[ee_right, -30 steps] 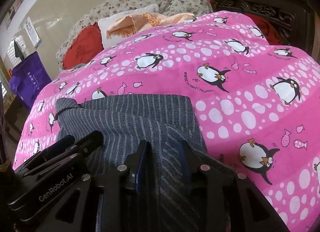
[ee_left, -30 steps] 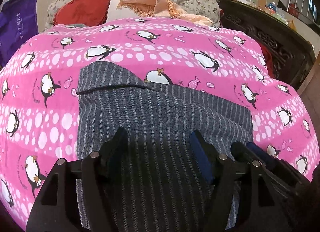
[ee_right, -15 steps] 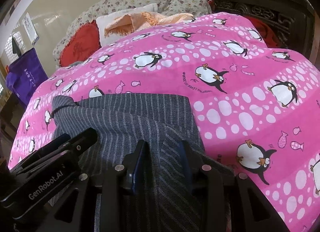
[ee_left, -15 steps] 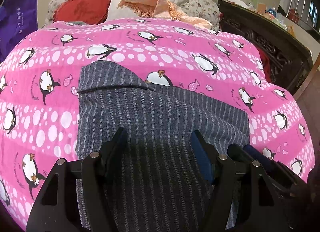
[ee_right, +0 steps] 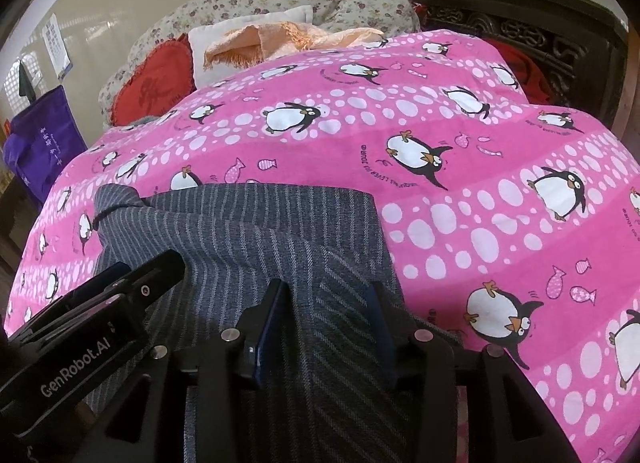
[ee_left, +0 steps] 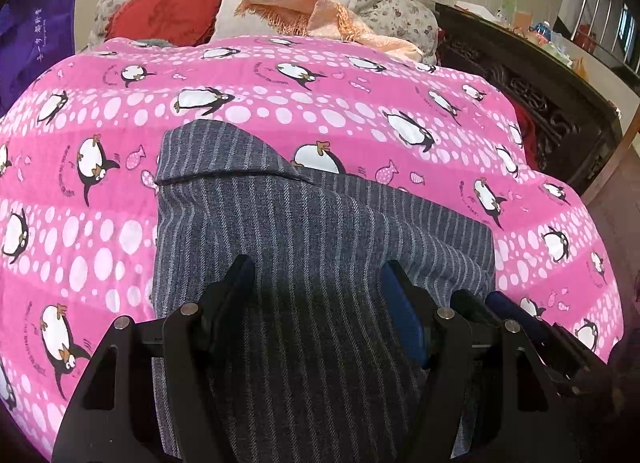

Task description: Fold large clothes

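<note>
Lying on the pink penguin bedspread (ee_left: 320,103), near its front edge: the grey striped garment (ee_left: 320,223), already folded at least once, with a doubled layer showing across the far end and a small flap sticking out at the far left corner (ee_left: 208,151). Looking roughly rectangular, though with the near end running out of sight under both tools, so not telling how many folds are in place. Judging the work as partway through: probably needing another fold to bring it down to a compact stack, plus tidying of that far flap.

Hovering low over the near left part of the cloth, pointing toward the pillows: the left gripper (ee_left: 316,275), fingers spread wide, striped fabric passing between and beneath them but nothing pinched. Showing at the right edge of that view, close alongside, the other tool.

Sitting just to the right, angled the same way: the right gripper (ee_right: 328,295), fingers narrower but still apart, a raised ridge of fabric running up between them; not possible telling whether the pads (ee_right: 272,315) are actually pressing it. Appearing at lower left of that view, the left tool's body, nearly touching.

Beyond the bedspread: a red cushion (ee_left: 168,7), a peach fringed throw (ee_left: 304,11) and a dark carved cabinet (ee_left: 540,103).
</note>
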`<state>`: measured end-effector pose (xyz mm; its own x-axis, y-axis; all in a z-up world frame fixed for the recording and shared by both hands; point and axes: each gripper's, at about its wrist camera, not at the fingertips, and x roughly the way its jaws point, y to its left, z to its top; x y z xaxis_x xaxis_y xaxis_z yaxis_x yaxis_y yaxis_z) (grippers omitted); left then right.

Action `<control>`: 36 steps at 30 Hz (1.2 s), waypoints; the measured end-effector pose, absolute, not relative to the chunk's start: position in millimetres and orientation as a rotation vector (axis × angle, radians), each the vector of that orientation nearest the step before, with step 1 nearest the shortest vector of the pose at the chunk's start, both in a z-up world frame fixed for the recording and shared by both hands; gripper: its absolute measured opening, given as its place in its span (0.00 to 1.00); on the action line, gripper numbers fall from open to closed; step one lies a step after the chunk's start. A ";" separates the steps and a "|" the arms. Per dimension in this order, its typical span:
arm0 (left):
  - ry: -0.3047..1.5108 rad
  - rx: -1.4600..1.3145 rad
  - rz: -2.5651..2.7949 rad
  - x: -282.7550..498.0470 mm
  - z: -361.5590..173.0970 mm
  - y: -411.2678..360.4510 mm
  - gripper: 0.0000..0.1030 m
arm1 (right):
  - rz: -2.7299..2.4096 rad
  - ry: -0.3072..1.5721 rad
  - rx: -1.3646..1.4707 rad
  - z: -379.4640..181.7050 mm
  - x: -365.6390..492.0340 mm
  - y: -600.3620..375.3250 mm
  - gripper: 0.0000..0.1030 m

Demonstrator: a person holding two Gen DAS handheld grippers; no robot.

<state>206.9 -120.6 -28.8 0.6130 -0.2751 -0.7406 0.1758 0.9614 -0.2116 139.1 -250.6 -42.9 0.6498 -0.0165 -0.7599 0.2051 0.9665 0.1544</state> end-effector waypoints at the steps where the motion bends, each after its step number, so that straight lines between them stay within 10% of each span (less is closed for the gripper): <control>1: 0.874 -0.123 -0.261 207.0 -28.9 -120.7 0.65 | -0.126 0.857 0.239 -43.2 139.2 -250.9 0.40; 16: 0.882 -0.116 -0.254 206.8 -28.6 -122.5 0.65 | -0.124 0.865 0.250 -45.2 140.0 -252.9 0.42; 27: 0.906 -0.094 -0.276 181.4 27.3 -51.3 0.75 | -0.073 0.729 0.378 46.5 84.5 -317.2 0.68; 36: 0.973 -0.100 -0.422 107.1 -31.7 -50.2 0.79 | 0.146 0.862 0.473 -26.7 45.9 -317.0 0.73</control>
<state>107.1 -50.2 -31.7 0.4886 -0.3909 -0.7801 0.3025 0.9145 -0.2689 45.9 -317.0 -26.7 0.6486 0.3103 -0.6950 0.0647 0.8873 0.4566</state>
